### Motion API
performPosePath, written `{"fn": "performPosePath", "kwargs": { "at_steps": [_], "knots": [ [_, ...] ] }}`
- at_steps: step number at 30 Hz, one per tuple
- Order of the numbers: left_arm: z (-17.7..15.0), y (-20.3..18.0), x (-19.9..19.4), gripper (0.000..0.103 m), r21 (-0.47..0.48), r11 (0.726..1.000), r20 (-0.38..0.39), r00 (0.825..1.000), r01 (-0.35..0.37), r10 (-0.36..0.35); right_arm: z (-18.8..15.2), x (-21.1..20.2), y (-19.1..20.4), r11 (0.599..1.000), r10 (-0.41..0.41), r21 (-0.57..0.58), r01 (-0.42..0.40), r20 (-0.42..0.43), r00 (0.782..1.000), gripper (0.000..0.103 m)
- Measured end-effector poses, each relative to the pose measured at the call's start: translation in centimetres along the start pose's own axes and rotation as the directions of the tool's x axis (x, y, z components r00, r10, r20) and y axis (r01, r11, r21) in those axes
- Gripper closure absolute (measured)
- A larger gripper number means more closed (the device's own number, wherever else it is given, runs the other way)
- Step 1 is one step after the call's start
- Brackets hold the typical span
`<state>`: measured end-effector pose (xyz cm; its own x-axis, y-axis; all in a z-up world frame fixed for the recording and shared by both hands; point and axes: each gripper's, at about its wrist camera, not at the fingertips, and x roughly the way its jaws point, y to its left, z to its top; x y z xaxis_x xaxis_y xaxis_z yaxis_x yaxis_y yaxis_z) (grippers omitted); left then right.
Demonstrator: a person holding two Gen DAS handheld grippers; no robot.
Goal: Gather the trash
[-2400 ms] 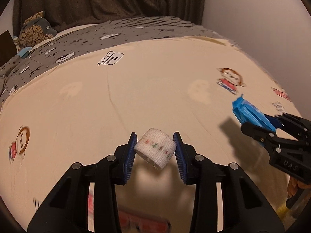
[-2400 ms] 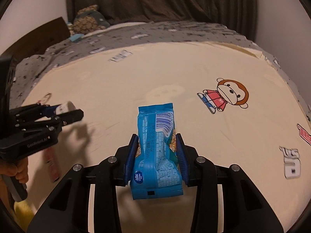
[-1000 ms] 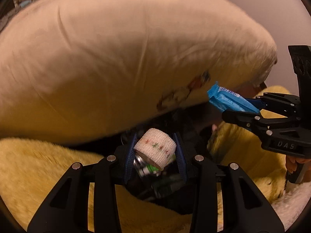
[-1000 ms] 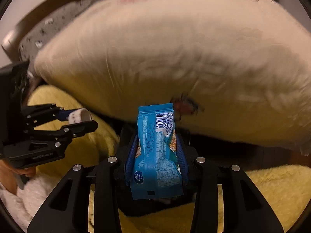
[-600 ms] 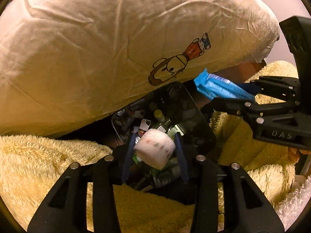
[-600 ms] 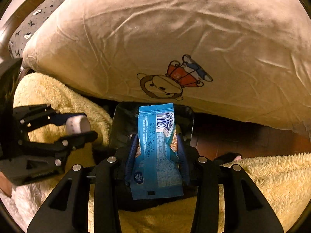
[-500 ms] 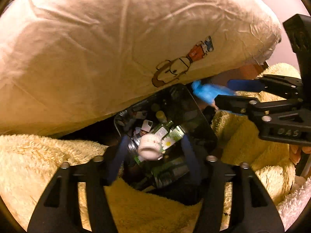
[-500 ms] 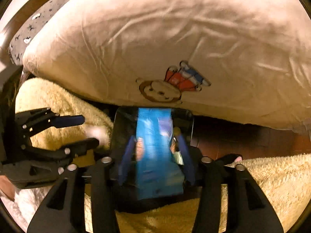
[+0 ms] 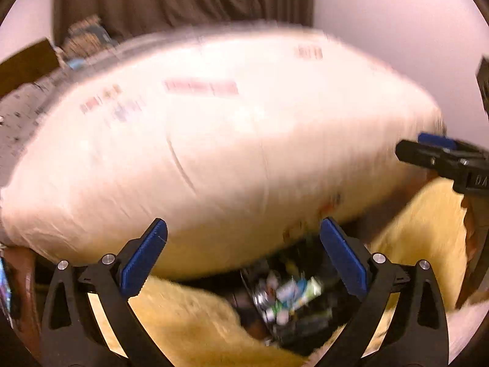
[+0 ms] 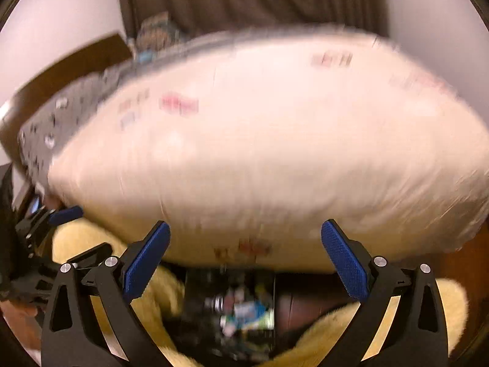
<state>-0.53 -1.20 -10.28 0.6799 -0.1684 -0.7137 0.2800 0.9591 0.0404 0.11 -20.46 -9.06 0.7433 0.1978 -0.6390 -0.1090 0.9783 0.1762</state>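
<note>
Both views are blurred by motion. My left gripper [image 9: 243,253] is open and empty above a black trash bin [image 9: 293,333] on the floor, holding mixed trash with green and white pieces [image 9: 290,296]. My right gripper [image 10: 244,255] is open and empty above the same bin [image 10: 195,305], where a blue wrapper [image 10: 247,310] lies among the trash. The right gripper also shows at the right edge of the left wrist view [image 9: 440,156], and the left gripper at the left edge of the right wrist view [image 10: 61,229].
A bed with a cream cartoon-print cover [image 9: 229,153] bulges over the bin [image 10: 275,153]. Yellow fluffy fabric [image 9: 189,321] surrounds the bin on both sides [image 10: 382,330]. Dark curtain [image 9: 183,0] and a soft toy [image 10: 156,33] stand behind the bed.
Both grippers opened and let go: the white tape roll and the blue wrapper dropped into the bin. Both grippers have since tilted up, away from the bin.
</note>
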Motion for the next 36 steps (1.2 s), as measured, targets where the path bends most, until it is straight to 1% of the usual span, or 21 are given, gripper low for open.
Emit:
{"fn": "performPosePath", "kwargs": {
  "at_steps": [1,2,4,6,7,10,12,13,14,16,18,23,26,29,31,36],
  "knots": [
    [0.7,0.1,-1.1,0.008,-0.01,1.0,0.042,0.999,-0.014,0.015,0.6,-1.0,0.1,1.0,-0.021,-0.01,0.021,0.043,0.999,0.004],
    [1.3,0.1,-2.2,0.008,-0.017,0.999,0.084,0.996,-0.03,0.031,1.2,-2.6,0.7,0.997,-0.056,-0.04,0.061,0.116,0.992,0.004],
    [2.3,0.1,-3.7,0.008,-0.023,0.997,0.145,0.987,-0.069,0.072,2.1,-4.3,1.3,0.992,-0.085,-0.078,0.1,0.178,0.98,0.004],
    [3.1,-0.1,-5.0,0.008,-0.03,0.993,0.189,0.975,-0.112,0.116,2.6,-5.6,1.4,0.986,-0.112,-0.1,0.136,0.213,0.971,0.004],
    [3.5,-0.2,-5.5,0.008,-0.038,0.992,0.204,0.971,-0.121,0.126,3.0,-6.4,1.8,0.98,-0.135,-0.109,0.166,0.244,0.96,0.004],
    [4.5,-0.3,-6.9,0.008,-0.061,0.992,0.239,0.963,-0.113,0.125,4.2,-8.0,1.6,0.967,-0.176,-0.126,0.221,0.294,0.939,0.004],
    [5.0,-0.5,-7.8,0.008,-0.07,0.992,0.264,0.957,-0.104,0.119,4.8,-8.6,1.8,0.967,-0.173,-0.128,0.222,0.312,0.934,0.004],
    [5.1,-0.6,-8.0,0.008,-0.07,0.993,0.269,0.956,-0.099,0.115,4.8,-8.8,1.9,0.969,-0.163,-0.126,0.21,0.31,0.937,0.004],
    [5.3,-0.8,-8.2,0.008,-0.069,0.993,0.277,0.954,-0.096,0.112,5.3,-9.0,1.6,0.977,-0.14,-0.112,0.18,0.3,0.944,0.004],
    [5.5,-1.1,-8.9,0.008,-0.068,0.993,0.291,0.95,-0.101,0.117,5.6,-9.6,1.2,0.983,-0.127,-0.09,0.16,0.3,0.946,0.004],
    [5.6,-0.8,-9.6,0.008,-0.073,0.992,0.3,0.946,-0.106,0.123,5.7,-9.8,1.5,0.982,-0.135,-0.089,0.169,0.305,0.943,0.004],
    [5.7,-0.6,-10.1,0.008,-0.09,0.991,0.306,0.945,-0.094,0.118,5.6,-10.3,1.9,0.98,-0.133,-0.1,0.174,0.327,0.935,0.004],
    [5.6,-0.7,-10.2,0.008,-0.089,0.992,0.307,0.944,-0.093,0.116,5.3,-10.1,1.8,0.982,-0.138,-0.079,0.17,0.312,0.94,0.004],
    [5.5,-0.7,-10.3,0.008,-0.08,0.993,0.305,0.946,-0.091,0.111,5.3,-10.0,1.3,0.989,-0.12,-0.049,0.14,0.294,0.948,0.004],
    [5.5,-0.8,-10.3,0.008,-0.078,0.993,0.305,0.946,-0.094,0.113,5.3,-10.0,1.2,0.99,-0.114,-0.046,0.133,0.294,0.949,0.004],
    [5.5,-0.8,-10.4,0.008,-0.082,0.992,0.306,0.945,-0.095,0.116,5.3,-9.8,1.1,0.987,-0.134,-0.05,0.154,0.283,0.95,0.004]
  ]
}}
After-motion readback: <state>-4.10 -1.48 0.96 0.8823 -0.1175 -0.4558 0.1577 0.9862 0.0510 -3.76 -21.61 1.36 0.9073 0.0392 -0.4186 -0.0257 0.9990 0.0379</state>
